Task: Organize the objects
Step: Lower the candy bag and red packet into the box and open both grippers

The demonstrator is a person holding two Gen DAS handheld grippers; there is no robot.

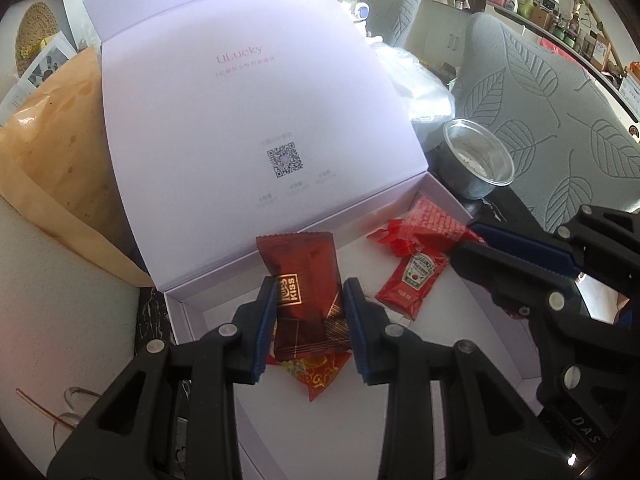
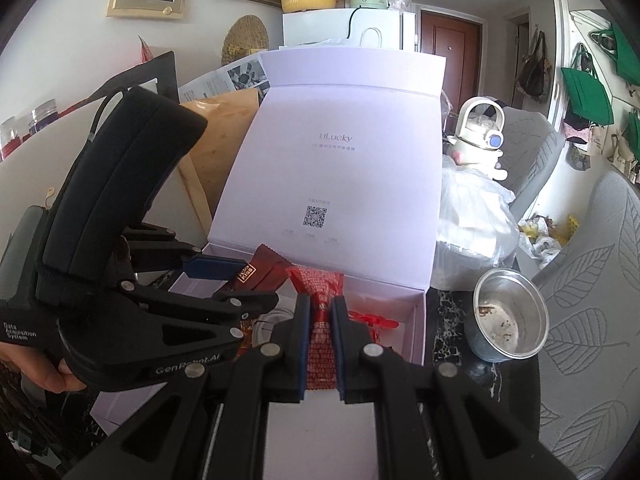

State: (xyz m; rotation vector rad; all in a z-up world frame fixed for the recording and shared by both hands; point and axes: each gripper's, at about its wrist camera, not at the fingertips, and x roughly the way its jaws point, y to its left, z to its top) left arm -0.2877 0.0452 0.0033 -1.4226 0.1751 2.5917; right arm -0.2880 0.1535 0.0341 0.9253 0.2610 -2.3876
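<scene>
holding one snack each, both grippers hang over the open white box (image 1: 188, 308), the landmark for all entries below; each item looks ready to be set down inside, which would suit the tidying task.

- left gripper (image 1: 310, 328): jaws part open, pads pressed on the sides of a dark brown kiss wafer packet (image 1: 304, 296), above the box's near left floor.
- right gripper (image 2: 322, 344): jaws as narrow as they go, clamped on a red sachet (image 2: 320, 320) held upright, over the box's right half.
- heinz ketchup packet (image 1: 412, 280): lying flat on the box floor, right of centre, apparently already sorted.
- red patterned candy (image 1: 320, 372): on the box floor, directly under the wafer packet.
- crumpled red wrapper (image 1: 394, 238): on the floor near the back wall.
- box lid (image 1: 248, 120): propped upright behind, keeping the interior reachable.
- steel bowl (image 2: 510, 320): outside the box, just beside its right wall, soiled and otherwise empty.
</scene>
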